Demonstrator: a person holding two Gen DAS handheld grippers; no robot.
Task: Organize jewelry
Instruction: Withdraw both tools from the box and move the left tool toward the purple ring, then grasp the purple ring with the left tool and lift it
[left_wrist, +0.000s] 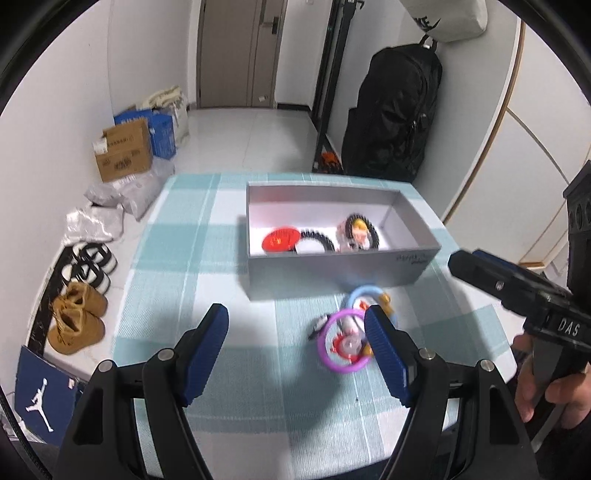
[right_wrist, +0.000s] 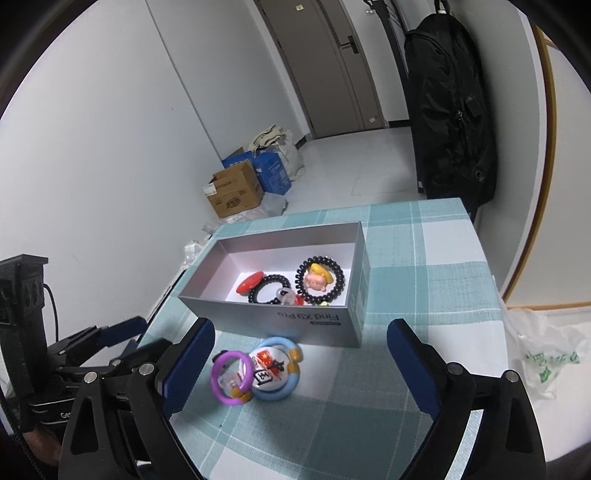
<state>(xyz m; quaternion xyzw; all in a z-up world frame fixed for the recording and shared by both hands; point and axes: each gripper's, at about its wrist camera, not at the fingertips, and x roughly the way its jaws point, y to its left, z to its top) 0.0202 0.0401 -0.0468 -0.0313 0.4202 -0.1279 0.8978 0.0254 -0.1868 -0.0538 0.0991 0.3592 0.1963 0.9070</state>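
Observation:
A purple ring hair tie and a light-blue one, each with a charm, lie touching on the checked cloth in front of a grey open box. My right gripper hangs open above them, with both ties in the gap below its fingers. In the left wrist view, the purple tie sits just left of the right finger of my open left gripper, and the blue tie lies beyond it. The box holds a red disc and black coil ties, one with a blonde doll head.
The right gripper enters the left wrist view from the right, held by a hand. The left gripper shows at the left of the right wrist view. Shoes and cartons stand on the floor left of the table; a plastic bag lies right.

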